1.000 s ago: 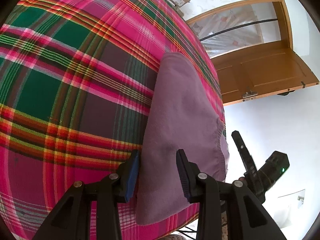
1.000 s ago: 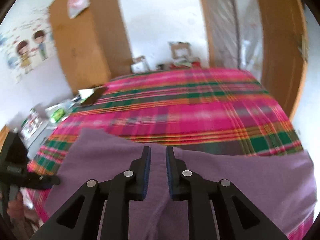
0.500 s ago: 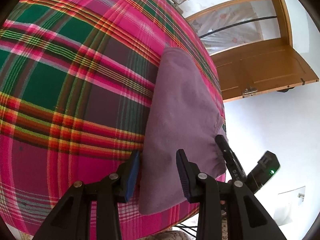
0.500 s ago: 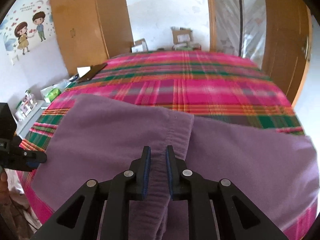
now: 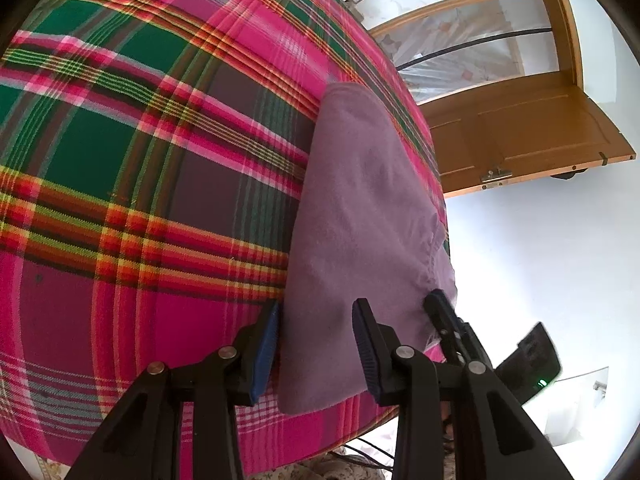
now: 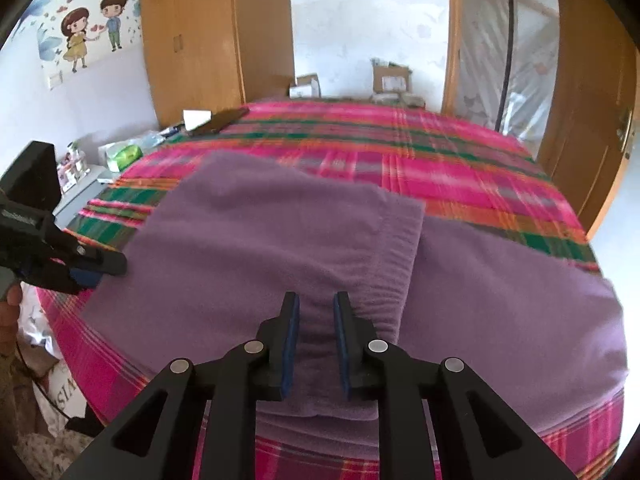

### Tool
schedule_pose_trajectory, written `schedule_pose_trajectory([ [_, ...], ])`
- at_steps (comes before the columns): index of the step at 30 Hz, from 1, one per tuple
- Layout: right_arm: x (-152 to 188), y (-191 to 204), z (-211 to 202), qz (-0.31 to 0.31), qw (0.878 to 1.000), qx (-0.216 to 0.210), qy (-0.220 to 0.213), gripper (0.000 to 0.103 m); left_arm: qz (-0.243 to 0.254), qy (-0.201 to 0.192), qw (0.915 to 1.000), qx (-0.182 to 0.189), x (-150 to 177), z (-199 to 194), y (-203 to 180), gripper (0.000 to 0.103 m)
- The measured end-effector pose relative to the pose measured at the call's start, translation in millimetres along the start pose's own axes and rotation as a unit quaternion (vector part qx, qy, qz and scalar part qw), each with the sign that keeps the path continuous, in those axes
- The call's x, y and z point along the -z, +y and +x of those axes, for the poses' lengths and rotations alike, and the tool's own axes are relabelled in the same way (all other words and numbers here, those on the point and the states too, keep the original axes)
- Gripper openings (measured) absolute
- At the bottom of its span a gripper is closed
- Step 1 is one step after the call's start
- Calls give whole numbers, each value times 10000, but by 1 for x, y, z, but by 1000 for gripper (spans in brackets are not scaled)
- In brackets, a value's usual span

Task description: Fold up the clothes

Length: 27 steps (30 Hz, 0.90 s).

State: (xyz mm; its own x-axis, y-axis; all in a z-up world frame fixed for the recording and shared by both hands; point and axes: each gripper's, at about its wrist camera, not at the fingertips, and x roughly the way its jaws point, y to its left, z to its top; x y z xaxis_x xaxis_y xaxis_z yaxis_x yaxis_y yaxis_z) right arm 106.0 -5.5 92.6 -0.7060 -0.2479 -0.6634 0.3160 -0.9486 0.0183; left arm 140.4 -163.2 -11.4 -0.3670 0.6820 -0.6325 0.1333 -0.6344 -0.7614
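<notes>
A purple fleece garment (image 5: 360, 208) lies along the near edge of the pink and green plaid bedspread (image 5: 120, 160). In the right wrist view the purple garment (image 6: 260, 232) is folded over itself, its gathered elastic band (image 6: 396, 264) lying across the lower layer. My right gripper (image 6: 316, 320) is shut on the folded edge beside that band, and its tip (image 5: 440, 308) shows at the garment's corner. My left gripper (image 5: 316, 328) stands open over the garment's near end, holding nothing. Seen from the right, the left gripper (image 6: 96, 270) sits at the garment's left edge.
A wooden door (image 5: 520, 132) stands open beyond the bed. A wardrobe (image 6: 192, 40), cardboard boxes (image 6: 390, 78) and a cluttered bedside table (image 6: 120, 156) surround the bed. A dark flat object (image 6: 218, 122) lies at the far corner. The bed's edge drops off just below both grippers.
The right gripper has drawn the upper layer toward the near edge, so the fold now lies flatter over the lower layer. The left gripper stayed open and barely shifted.
</notes>
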Motion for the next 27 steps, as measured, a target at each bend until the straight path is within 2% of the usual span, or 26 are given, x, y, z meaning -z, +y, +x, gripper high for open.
schedule_pose_trajectory([
  [3,-3,20,-10,-208,9988,-413,-187,26,5,38,10000,45,1,1,0,38],
  [8,4,56,-9,-792,9941,-704,-225,26,-50,43,9999,152,4,-2,7,38],
  [14,19,60,16,-715,9954,-568,284,26,-79,66,9996,249,6,-3,11,38],
  [18,19,68,11,-823,9954,-460,187,27,-93,145,9993,319,5,-2,12,37],
  [24,15,89,-6,-1094,9900,-878,-115,28,-114,262,9987,424,2,0,13,37],
  [25,15,94,-7,-1159,9887,-938,-142,31,-117,282,9986,441,2,0,13,37],
  [27,17,102,-8,-1269,9860,-1066,-185,49,-129,314,9982,485,1,0,12,37],
])
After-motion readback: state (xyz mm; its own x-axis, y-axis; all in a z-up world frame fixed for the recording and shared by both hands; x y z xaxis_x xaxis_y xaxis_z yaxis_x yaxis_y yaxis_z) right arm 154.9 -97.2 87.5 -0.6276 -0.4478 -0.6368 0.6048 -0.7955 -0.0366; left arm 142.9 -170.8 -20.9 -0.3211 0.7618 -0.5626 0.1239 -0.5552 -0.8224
